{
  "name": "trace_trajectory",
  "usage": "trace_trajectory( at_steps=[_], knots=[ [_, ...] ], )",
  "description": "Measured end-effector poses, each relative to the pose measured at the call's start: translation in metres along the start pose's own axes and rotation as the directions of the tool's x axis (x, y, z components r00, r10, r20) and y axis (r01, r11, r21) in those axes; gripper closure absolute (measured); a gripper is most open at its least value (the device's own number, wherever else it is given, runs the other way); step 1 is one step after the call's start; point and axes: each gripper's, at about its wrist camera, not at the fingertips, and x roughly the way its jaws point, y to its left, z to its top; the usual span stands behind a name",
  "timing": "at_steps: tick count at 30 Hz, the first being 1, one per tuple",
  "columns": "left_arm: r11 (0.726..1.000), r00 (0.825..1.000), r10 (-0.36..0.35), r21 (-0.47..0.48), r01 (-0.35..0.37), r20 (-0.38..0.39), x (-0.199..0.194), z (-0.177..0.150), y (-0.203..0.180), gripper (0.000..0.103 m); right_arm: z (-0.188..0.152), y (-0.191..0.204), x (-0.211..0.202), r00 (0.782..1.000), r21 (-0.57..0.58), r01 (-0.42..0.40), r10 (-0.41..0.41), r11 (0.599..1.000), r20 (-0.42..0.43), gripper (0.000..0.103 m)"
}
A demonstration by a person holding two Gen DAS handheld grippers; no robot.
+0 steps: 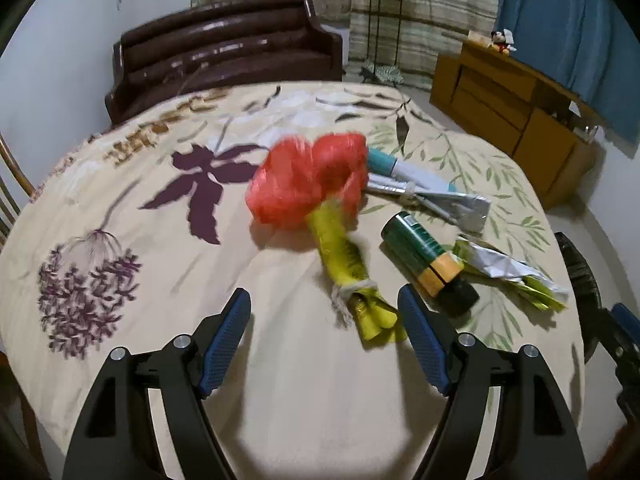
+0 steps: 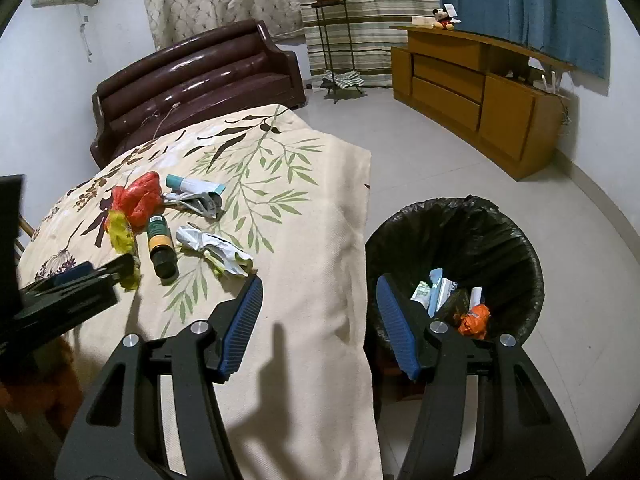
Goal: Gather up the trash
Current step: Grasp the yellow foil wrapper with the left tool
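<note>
We see dim indoor light from above, glare on the sofa (image 2: 208,76), motion blur on the red bag (image 1: 308,178), and fisheye-bent, dark-cornered edges.

Matt woven tablecloth (image 1: 160,280) under the tool; ahead, crinkled glossy red plastic bag (image 1: 308,178), shiny foil wrapper (image 1: 460,202), smooth green bottle (image 1: 424,258), glossy leather sofa (image 1: 224,52).

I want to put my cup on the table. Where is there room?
The tablecloth is bare near the bin, and on the far side past the red bag, over the purple flowers. It is crowded around the green bottle, yellow wrapper and silver wrappers.
</note>
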Motion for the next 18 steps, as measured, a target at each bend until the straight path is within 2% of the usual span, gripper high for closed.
trace_trajectory(
  at_steps=[2, 10, 13, 18],
  knots=[
    [0.999, 0.999, -0.028, -0.024, 0.028, -0.019, 0.003, 0.001, 0.006, 0.030, -0.001, 0.001, -0.001, 1.000, 0.000, -0.001, 0.001, 1.000, 0.001, 0.045],
    [0.997, 0.997, -0.072, 0.027, 0.072, 0.002, -0.004, -0.005, 0.012, 0.073, -0.001, 0.008, 0.003, 1.000, -0.018, -0.014, 0.014, 1.000, -0.010, 0.045],
    [0.995, 0.996, -0.089, 0.033, 0.089, -0.001, -0.006, -0.007, 0.015, 0.084, 0.001, 0.014, 0.003, 1.000, -0.029, -0.022, 0.022, 0.999, -0.010, 0.045],
    [0.992, 0.993, -0.122, 0.030, 0.122, -0.010, -0.011, -0.013, 0.023, 0.088, 0.006, 0.027, 0.008, 0.999, -0.057, -0.040, 0.040, 0.998, -0.016, 0.045]
  ],
)
